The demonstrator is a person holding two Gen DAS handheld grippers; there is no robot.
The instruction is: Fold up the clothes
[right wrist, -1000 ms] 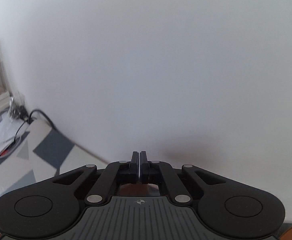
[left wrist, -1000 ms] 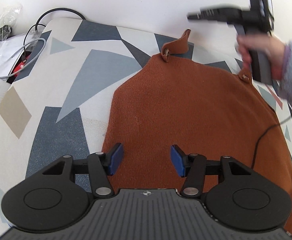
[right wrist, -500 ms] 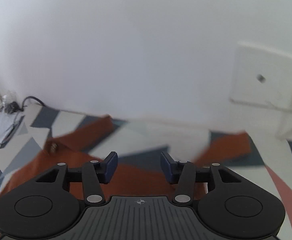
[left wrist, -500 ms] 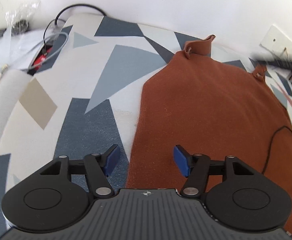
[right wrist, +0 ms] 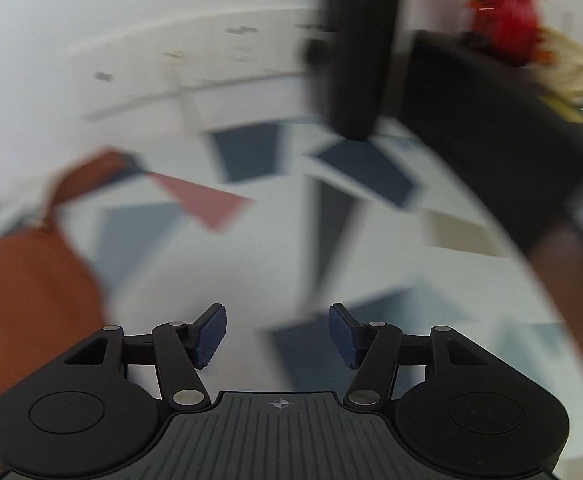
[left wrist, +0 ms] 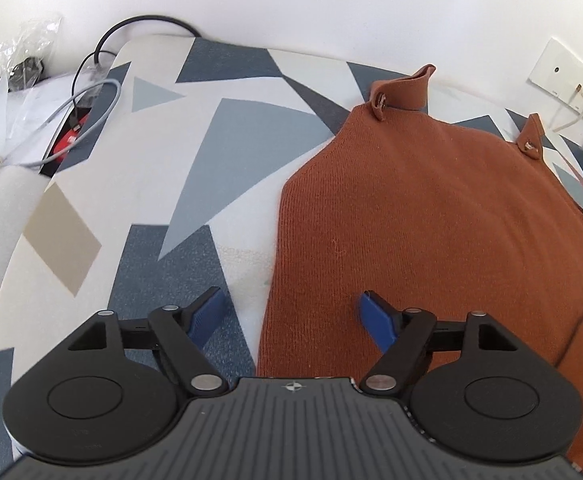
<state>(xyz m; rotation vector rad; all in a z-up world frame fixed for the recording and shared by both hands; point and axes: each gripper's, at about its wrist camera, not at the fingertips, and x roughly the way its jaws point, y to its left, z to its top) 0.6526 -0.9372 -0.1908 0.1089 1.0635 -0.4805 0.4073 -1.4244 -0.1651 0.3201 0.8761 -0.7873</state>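
Left wrist view: the left gripper (left wrist: pixel 293 314) points down at a bed cover (left wrist: pixel 195 168) with blue, grey and tan shapes on it. Its jaws are apart and have just been opening wider. Nothing is pinched between them. The orange knit top (left wrist: pixel 431 216) lies flat on the cover. It spreads from the middle out to 3 o'clock. Its left edge runs down between the two blue pads. The pad at 4 o'clock hangs over the orange cloth. The pad at 7 o'clock hangs over the bare cover, just beside the edge. I cannot tell if the pads touch the cloth. Two little straps with buttons stick up at the far end of the top, near 1 o'clock. One strap (left wrist: pixel 401 92) curls against the white wall. A black cable (left wrist: pixel 571 332) lies on the top at 4 o'clock. At 10 o'clock there are more cables (left wrist: pixel 91 96) and a clear plastic bag (left wrist: pixel 23 56). A white wall socket (left wrist: pixel 567 80) sits at 2 o'clock.

Right wrist view: this picture is very blurry. The right gripper (right wrist: pixel 277 334) has its jaws apart too, and they have just been opening. Nothing is between them. Under them is only the patterned cover (right wrist: pixel 251 248). The orange top (right wrist: pixel 27 292) is off at 9 o'clock, near the gripper but apart from its blue pads. At 12 o'clock stands a tall dark thing (right wrist: pixel 355 48), too blurry to name. Something red (right wrist: pixel 507 12) shows at 1 o'clock.
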